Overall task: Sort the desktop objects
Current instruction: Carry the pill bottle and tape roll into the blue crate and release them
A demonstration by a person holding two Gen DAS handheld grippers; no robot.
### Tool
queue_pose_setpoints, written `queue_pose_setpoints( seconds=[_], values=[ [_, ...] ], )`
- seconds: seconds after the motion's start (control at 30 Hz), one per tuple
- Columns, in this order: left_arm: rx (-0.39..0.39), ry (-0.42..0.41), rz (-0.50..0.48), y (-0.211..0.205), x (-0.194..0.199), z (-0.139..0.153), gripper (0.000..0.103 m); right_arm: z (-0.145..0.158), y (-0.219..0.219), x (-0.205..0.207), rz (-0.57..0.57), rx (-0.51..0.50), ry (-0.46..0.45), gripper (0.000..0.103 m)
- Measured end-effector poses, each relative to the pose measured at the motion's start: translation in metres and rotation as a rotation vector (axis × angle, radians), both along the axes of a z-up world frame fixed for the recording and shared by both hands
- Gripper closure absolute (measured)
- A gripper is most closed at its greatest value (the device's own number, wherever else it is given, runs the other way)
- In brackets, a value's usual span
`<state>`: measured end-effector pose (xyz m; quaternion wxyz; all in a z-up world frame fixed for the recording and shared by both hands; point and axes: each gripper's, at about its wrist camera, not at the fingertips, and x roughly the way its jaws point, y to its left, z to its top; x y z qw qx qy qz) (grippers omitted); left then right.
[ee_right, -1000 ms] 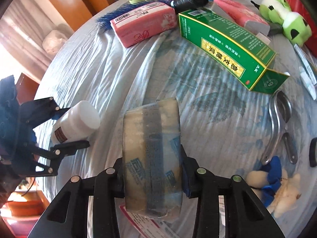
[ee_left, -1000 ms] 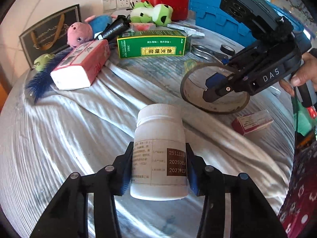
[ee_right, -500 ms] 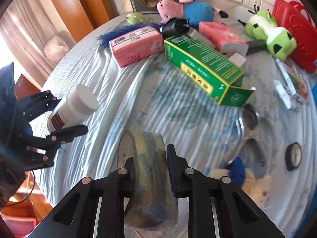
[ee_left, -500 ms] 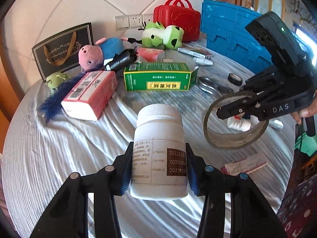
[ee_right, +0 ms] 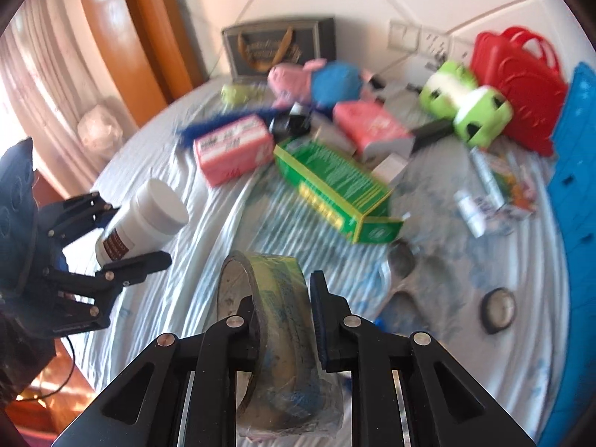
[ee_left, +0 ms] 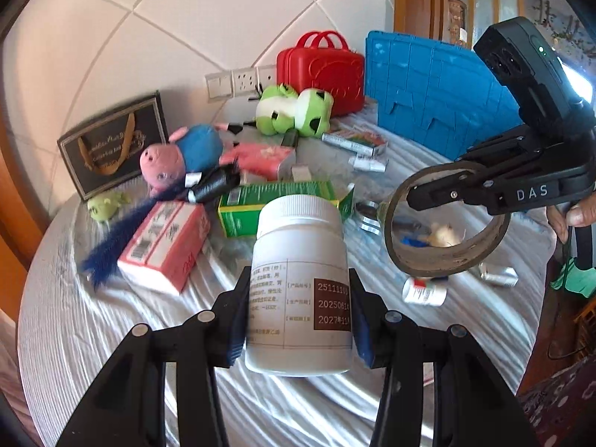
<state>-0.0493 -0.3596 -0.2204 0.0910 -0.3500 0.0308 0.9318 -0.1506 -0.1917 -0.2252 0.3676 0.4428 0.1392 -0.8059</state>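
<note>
Both loads are now lifted clear of the grey striped tablecloth (ee_left: 93, 335). Left gripper (ee_left: 298, 320) pinches the white plastic pill bottle (ee_left: 300, 283); right gripper (ee_right: 285, 320) has narrowed onto the wall of the clear packing-tape roll (ee_right: 275, 335). Judgement: ready for carrying to sorting spots.

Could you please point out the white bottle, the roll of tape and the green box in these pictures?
White bottle (ee_left: 300, 290): left wrist view, on its label.
Roll of tape (ee_right: 283, 320): right wrist view, on its outer band.
Green box (ee_right: 335, 182): right wrist view, on its top face.
</note>
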Motion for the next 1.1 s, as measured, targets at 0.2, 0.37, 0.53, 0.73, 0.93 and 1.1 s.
queue_pose_setpoints(
  seconds=[0.2,0.37,0.53,0.73,0.93,1.1],
  values=[
    [-0.008,0.101,-0.089,0.041,-0.022,0.058,0.057,0.067,0.046,-0.004,-0.098,-0.096,0.117,0.085],
    [-0.016,0.183,-0.209,0.1,-0.048,0.115,0.057,0.139,0.112,-0.001,-0.193,-0.19,0.241,0.085],
    [-0.052,0.286,-0.357,0.19,-0.079,0.177,0.057,0.207,0.195,-0.001,-0.306,-0.263,0.378,0.085],
    [-0.041,0.364,-0.482,0.306,-0.131,0.232,0.057,0.267,0.31,-0.02,-0.478,-0.265,0.504,0.085],
    [0.005,0.31,-0.537,0.411,-0.199,0.242,0.057,0.267,0.407,-0.071,-0.607,-0.276,0.439,0.085],
    [0.0,0.267,-0.519,0.469,-0.245,0.25,0.055,0.249,0.472,-0.12,-0.715,-0.284,0.324,0.08]
  ],
)
